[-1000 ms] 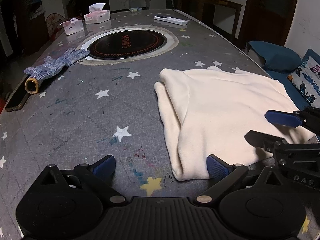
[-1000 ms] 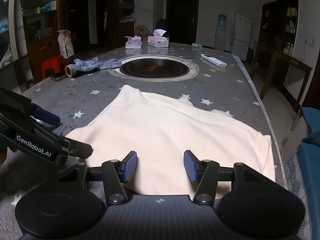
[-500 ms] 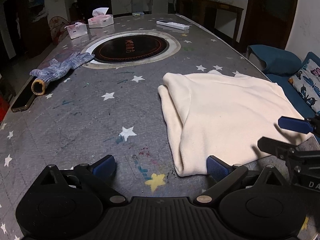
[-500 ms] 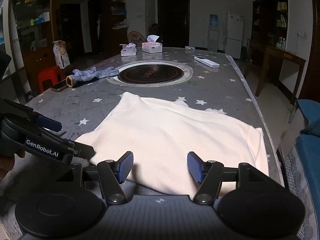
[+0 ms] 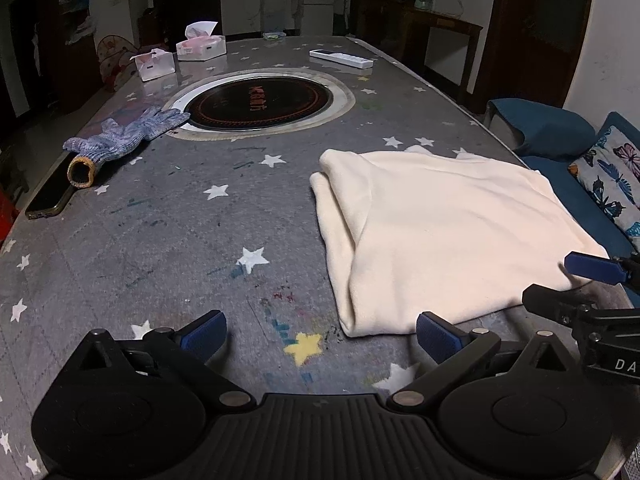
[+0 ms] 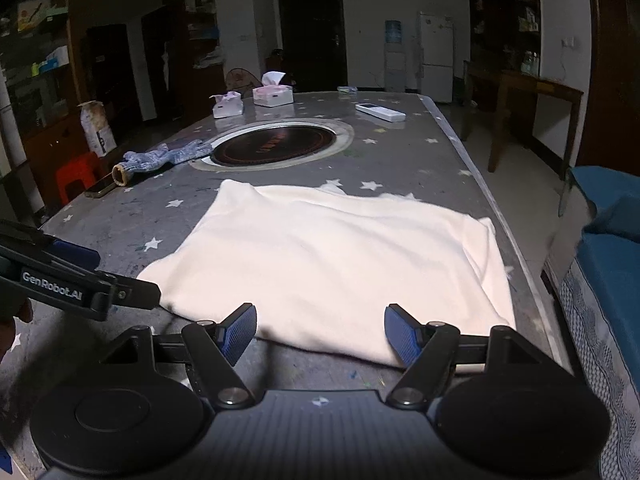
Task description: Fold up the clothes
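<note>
A cream garment (image 5: 448,232) lies folded flat on the grey star-patterned table (image 5: 160,240), near its right edge. My left gripper (image 5: 318,334) stands open wide just short of the garment's near left corner, which lies by the right pad; nothing is between the pads. In the right wrist view the garment (image 6: 332,256) fills the middle. My right gripper (image 6: 320,330) is opening, its pads apart over the garment's near edge and not pressing on it. Each gripper shows in the other's view: the right gripper (image 5: 568,284) and the left gripper (image 6: 112,272).
A blue knit glove (image 5: 120,136) and a dark phone (image 5: 50,200) lie at the left. A round black hob (image 5: 256,100) is set in the table's middle, with two tissue boxes (image 5: 200,46) and a white remote (image 5: 340,58) beyond. A blue sofa (image 5: 560,136) borders the right edge.
The right gripper's jaws have spread wider. Both grippers have drawn back a little from the garment, which lies still. In the left wrist view the right gripper has slid toward the right edge.
</note>
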Tool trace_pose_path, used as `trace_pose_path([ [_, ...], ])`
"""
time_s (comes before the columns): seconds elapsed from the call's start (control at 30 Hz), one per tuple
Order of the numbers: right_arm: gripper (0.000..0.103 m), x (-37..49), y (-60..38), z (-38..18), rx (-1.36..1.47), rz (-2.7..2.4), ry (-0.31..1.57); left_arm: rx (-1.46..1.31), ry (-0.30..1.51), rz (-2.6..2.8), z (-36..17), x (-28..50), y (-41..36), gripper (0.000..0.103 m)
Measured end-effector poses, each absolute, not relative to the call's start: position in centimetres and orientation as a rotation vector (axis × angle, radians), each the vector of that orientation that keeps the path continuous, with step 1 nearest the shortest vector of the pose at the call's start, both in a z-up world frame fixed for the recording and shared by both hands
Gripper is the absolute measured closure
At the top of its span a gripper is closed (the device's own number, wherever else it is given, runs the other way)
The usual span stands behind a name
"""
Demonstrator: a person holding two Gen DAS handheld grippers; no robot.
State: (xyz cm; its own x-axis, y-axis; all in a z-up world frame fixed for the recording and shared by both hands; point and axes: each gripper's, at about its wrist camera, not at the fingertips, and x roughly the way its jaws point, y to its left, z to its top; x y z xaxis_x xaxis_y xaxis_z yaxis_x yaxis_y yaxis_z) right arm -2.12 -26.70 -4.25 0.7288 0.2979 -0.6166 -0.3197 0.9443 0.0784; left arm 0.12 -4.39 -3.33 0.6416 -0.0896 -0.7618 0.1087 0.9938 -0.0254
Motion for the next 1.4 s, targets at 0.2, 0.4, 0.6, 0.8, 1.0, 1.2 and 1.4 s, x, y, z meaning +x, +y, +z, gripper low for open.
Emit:
trace_pose_path([
  [0.2,0.031,-2.8,-26.9,-4.3,-0.034,0.339,0.676,0.020,0.867,-0.123,-3.4,-0.3,-4.6,0.000],
  [0.4,0.031,-3.5,-26.9,-4.1,-0.037,0.344,0.671,0.027,0.867,-0.141,-3.4,-1.0,-5.0,0.000],
  [0.6,0.031,-4.3,-26.8,-4.0,-0.047,0.355,0.672,0.024,0.874,-0.150,-3.5,-1.5,-5.2,0.000],
  [0.8,0.031,-4.8,-26.4,-3.9,-0.070,0.374,0.673,0.020,0.877,-0.151,-3.4,-1.8,-5.2,0.000],
  [1.0,0.031,-5.2,-26.1,-4.0,-0.083,0.389,0.674,0.047,0.852,-0.145,-2.6,-1.9,-5.2,0.000],
  [1.2,0.031,-5.4,-26.1,-4.1,-0.087,0.390,0.672,0.065,0.830,-0.138,-2.3,-1.9,-5.5,0.000],
  [1.4,0.032,-5.5,-26.9,-4.1,-0.071,0.365,0.677,0.075,0.831,-0.142,-2.2,-2.2,-6.0,0.000],
])
